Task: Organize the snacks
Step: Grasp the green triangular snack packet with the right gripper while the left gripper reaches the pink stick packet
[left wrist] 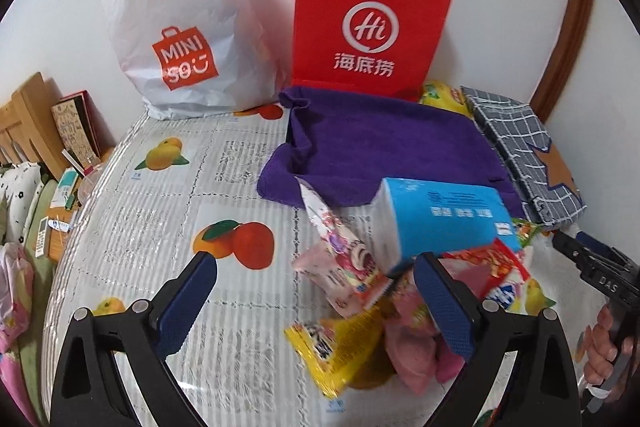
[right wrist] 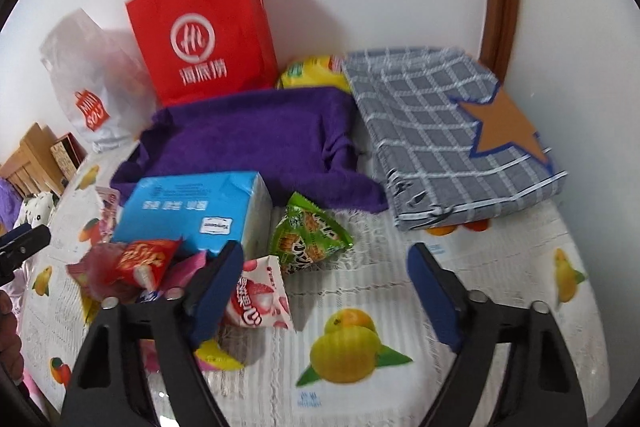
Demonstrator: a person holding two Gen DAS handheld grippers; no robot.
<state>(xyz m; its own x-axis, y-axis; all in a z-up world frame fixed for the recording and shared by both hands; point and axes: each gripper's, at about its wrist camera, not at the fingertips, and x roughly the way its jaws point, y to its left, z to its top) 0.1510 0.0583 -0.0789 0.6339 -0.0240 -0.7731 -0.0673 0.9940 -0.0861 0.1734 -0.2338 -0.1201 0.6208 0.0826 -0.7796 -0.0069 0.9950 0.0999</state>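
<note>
Blue-padded fingers of the left gripper (left wrist: 316, 291) stand wide apart over the fruit-print table (left wrist: 160, 219), released and gripping nothing; its right finger rides above the edge of the snack pile, but I cannot tell whether it touches a packet. The right gripper (right wrist: 324, 287) is equally spread and empty, its left finger just in front of the tissue box (right wrist: 192, 211).

Taking that box as the landmark: the snacks lie heaped against its near side. A red packet (right wrist: 146, 259) leans on its front edge, a pink lychee packet (right wrist: 260, 301) sits just in front of its right corner, and a green packet (right wrist: 308, 239) lies just to its right. From the left view, a yellow packet (left wrist: 336, 351) lies nearest the camera, with a long pink wrapper (left wrist: 340, 255) against the box's left end. Behind the box spreads a purple towel (right wrist: 248, 139); behind that stand a red bag (right wrist: 200, 39) and a white bag (right wrist: 92, 83). A plaid bundle (right wrist: 452, 131) lies to the towel's right.

The step in hand looks like choosing a first packet. The green one, standing apart from the heap, seems the cleanest pick for the right gripper: come down over its puffed middle, close gently so the film does not slip or burst, and lift straight up before carrying it off. The heaped packets overlap, so a careless close there may catch two.
</note>
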